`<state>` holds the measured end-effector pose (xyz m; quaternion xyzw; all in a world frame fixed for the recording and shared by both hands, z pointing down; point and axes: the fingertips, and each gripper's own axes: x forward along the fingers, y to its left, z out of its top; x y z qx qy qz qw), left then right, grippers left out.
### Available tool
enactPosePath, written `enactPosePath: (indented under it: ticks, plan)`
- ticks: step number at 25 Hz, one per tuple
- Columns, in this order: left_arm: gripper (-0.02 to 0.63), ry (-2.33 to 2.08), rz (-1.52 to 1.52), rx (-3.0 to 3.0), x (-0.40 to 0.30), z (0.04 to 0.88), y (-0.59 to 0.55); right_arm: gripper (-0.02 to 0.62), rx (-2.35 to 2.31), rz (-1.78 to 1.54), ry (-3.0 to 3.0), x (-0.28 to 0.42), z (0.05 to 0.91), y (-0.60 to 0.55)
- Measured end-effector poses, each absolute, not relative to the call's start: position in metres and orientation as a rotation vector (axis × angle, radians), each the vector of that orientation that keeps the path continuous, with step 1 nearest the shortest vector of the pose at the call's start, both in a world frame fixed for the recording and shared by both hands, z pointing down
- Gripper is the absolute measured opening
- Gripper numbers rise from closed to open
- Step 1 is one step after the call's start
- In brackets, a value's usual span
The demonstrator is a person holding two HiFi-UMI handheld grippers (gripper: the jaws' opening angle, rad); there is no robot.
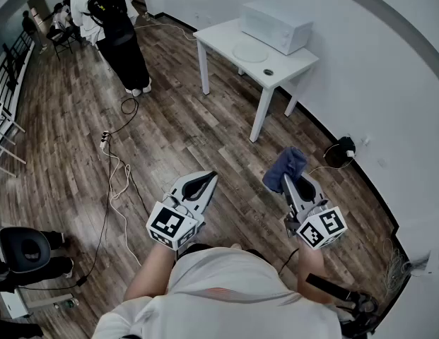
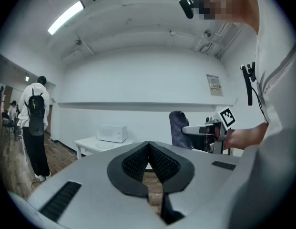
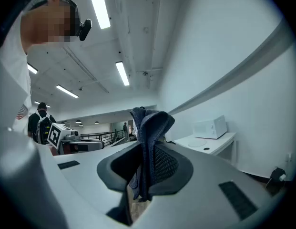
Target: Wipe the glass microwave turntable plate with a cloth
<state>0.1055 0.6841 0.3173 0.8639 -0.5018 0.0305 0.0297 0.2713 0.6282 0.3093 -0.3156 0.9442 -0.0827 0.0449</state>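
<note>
The round glass turntable plate [image 1: 251,52] lies on a white table [image 1: 219,35], in front of a white microwave [image 1: 276,25], far ahead of me. A dark blue cloth [image 1: 284,167] stands up from my right gripper [image 1: 285,180], which is shut on it; in the right gripper view the cloth [image 3: 148,128] hangs folded between the jaws. My left gripper [image 1: 210,178] is held beside it, shut with nothing in it. Both grippers hover over the wooden floor, well short of the table. The plate [image 3: 197,142] shows faintly in the right gripper view.
A small dark object [image 1: 268,72] sits on the table near the plate. A person with a backpack [image 1: 112,20] stands at the back left. Cables [image 1: 116,168] trail across the floor. A black device [image 1: 338,151] rests against the right wall.
</note>
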Motion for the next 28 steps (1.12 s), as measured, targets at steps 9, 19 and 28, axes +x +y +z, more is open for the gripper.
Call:
enactPosePath:
  ticks: [9, 19, 28]
  plan:
    - [0.011, -1.643, 0.083, 2.582, 0.113, 0.329, 0.662, 0.061, -0.896, -0.25, 2.912, 0.292, 0.324, 0.6]
    - [0.011, -1.552, 0.054, 2.618, 0.111, 0.339, 0.588, 0.061, -0.94, -0.256, 2.938, 0.28, 0.335, 0.538]
    - [0.011, -1.456, 0.035, 2.672, 0.069, 0.323, 0.488, 0.061, -1.035, -0.222, 2.922, 0.237, 0.314, 0.447]
